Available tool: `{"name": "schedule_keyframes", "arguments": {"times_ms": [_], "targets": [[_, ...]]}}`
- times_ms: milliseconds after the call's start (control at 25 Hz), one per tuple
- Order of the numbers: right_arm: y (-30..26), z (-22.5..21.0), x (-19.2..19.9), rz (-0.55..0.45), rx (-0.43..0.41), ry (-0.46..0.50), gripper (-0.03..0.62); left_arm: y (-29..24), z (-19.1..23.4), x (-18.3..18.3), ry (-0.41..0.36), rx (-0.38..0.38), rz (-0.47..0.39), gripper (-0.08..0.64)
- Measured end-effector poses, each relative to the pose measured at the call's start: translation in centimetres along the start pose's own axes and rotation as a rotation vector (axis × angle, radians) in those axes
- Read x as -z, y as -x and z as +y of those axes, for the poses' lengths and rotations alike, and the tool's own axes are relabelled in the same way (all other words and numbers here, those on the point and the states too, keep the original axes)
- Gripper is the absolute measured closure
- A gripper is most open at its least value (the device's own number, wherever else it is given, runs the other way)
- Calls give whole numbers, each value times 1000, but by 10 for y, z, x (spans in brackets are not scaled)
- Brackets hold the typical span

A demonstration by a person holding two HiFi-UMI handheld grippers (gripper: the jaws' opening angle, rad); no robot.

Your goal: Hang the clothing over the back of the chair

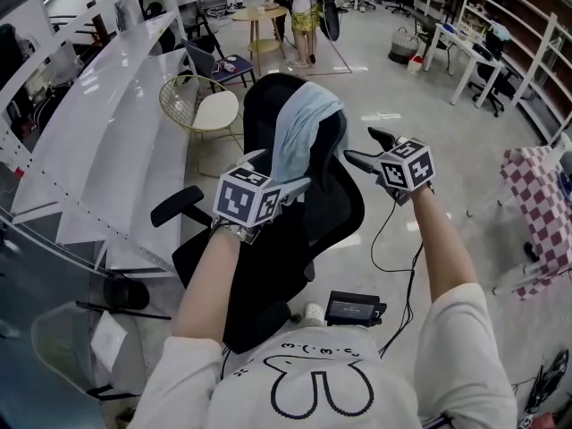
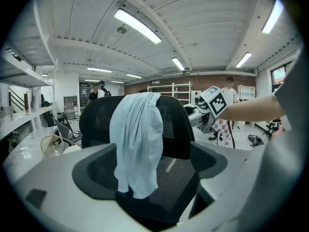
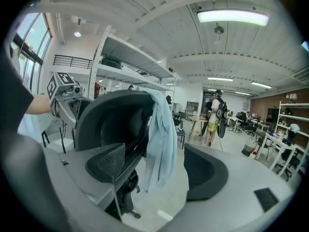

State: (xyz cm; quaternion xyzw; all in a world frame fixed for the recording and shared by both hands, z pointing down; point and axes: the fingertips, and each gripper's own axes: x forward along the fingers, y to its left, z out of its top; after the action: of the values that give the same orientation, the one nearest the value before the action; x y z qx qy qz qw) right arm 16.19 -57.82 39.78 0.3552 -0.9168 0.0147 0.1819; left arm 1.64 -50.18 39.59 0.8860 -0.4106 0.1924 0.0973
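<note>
A light blue garment [image 1: 304,128] lies draped over the top of the black mesh office chair's back [image 1: 268,105], hanging down both sides. My left gripper [image 1: 279,170] stands open just in front of the chair back, a little to the left of the cloth, with nothing between its jaws. My right gripper [image 1: 365,147] is open at the chair's right side, also empty. In the left gripper view the garment [image 2: 137,139] hangs over the backrest [image 2: 176,129] beyond the open jaws. In the right gripper view the garment [image 3: 161,139] hangs off the chair's edge [image 3: 113,124], clear of the pads.
White shelving [image 1: 116,132] runs along the left. A round wire chair with a cream seat [image 1: 210,110] stands behind the office chair. A small black device with a cable [image 1: 355,308] lies on the floor. A checked cloth [image 1: 536,195] is at the right, and a person [image 1: 304,7] stands far back.
</note>
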Motion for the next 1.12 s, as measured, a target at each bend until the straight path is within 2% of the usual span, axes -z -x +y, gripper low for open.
{"name": "schedule_keyframes", "arguments": {"times_ms": [240,440,480,520,640,720,760,1000,1120], "targets": [[38,20,-18,-107,45,-40,216,26,-12,-4,48,-13,-71,114],[58,50,-21,-133,40,3,223,42,-27,-5,55,0,-113,167],[61,55,-22,-137,57,22,260,45,-30,-4,53,1,-121,184],[64,59,-23,-144,76,41,330,48,-32,-4,51,2,-129,204],[64,69,-33,-171,102,79,486,51,-31,-5,57,21,-153,261],[69,81,-36,-190,97,86,553,54,-35,-4,60,31,-160,315],[76,89,-36,-199,92,86,572,57,-41,-2,55,28,-164,338],[93,109,-36,-216,123,73,572,70,-49,-9,13,-27,-233,539],[99,111,-37,-221,144,61,574,70,-52,-13,6,-42,-264,552]]}}
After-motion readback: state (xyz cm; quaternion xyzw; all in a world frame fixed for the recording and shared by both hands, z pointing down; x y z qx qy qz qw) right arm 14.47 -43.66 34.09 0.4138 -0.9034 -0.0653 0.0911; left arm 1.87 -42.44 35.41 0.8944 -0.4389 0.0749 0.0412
